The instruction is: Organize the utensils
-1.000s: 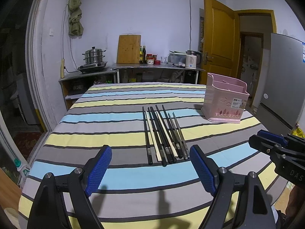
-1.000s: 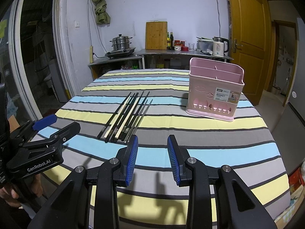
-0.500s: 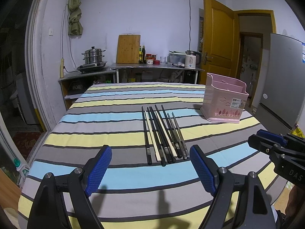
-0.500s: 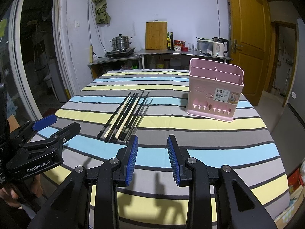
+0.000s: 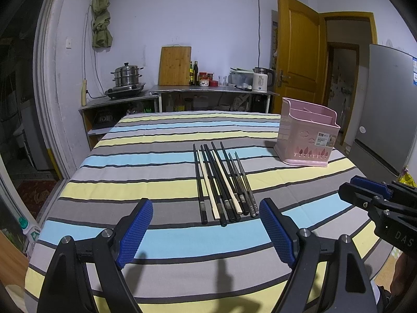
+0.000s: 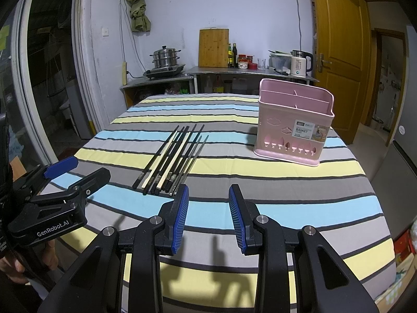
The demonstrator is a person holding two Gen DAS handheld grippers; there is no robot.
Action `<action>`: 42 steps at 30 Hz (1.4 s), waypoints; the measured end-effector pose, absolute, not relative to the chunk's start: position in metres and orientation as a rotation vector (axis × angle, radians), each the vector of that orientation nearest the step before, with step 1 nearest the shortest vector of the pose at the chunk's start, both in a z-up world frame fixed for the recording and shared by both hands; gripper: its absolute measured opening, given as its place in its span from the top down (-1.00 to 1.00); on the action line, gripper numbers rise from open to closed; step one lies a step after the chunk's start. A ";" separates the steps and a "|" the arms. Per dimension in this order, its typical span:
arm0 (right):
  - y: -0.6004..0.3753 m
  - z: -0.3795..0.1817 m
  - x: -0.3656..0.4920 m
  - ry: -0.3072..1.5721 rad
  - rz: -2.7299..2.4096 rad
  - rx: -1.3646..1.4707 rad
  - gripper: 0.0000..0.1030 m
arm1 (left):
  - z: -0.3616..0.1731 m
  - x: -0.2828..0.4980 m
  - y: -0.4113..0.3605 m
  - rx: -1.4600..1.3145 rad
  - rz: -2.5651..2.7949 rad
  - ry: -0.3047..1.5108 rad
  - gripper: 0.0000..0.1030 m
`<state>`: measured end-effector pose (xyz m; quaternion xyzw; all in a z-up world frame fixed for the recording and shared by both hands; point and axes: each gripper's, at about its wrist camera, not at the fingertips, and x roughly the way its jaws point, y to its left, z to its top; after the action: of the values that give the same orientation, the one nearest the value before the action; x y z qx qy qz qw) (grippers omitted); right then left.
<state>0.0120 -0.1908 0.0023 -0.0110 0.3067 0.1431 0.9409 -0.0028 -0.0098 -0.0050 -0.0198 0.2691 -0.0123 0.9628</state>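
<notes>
While nothing moves since a second ago | your left tool [image 5: 206, 228] wide open, right tool [image 6: 208, 217] half open, both empty | chopsticks [image 5: 224, 182] untouched, basket [image 6: 293, 125] empty.

A steamer pot [image 5: 127, 75], cutting board [image 5: 174, 65] and kettle [image 5: 261, 79] stand on the steel counter [image 5: 216, 92].

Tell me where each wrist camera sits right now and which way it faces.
Left wrist view: behind the open left tool, facing along the striped tablecloth toward the row of black and cream chopsticks; the right tool pokes in at right.
Right wrist view: behind the open right tool, facing the pink plastic utensil basket; the left tool and a hand show at left.
Shared: chopsticks, basket, tablecloth, and the wooden cutting board against the far wall.
</notes>
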 end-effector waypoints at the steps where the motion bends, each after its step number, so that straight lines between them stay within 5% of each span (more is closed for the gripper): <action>1: -0.192 0.004 0.012 0.626 0.293 -0.022 0.36 | -0.006 -0.002 -0.009 -0.043 -0.029 0.547 -0.63; 16: -0.186 -0.005 0.052 0.689 0.308 -0.002 0.36 | -0.022 0.068 0.020 -0.060 -0.047 0.708 -0.63; 26: -0.172 -0.013 0.105 0.751 0.334 0.028 0.36 | -0.054 0.149 0.045 -0.109 -0.044 0.893 -0.26; 42: -0.159 -0.030 0.154 0.821 0.347 0.058 0.36 | -0.068 0.202 0.036 -0.090 -0.075 0.947 -0.09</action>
<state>0.1541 -0.1593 -0.0301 0.0280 0.3971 0.1676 0.9019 0.2023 0.0365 -0.0680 -0.0434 0.4558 -0.0363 0.8883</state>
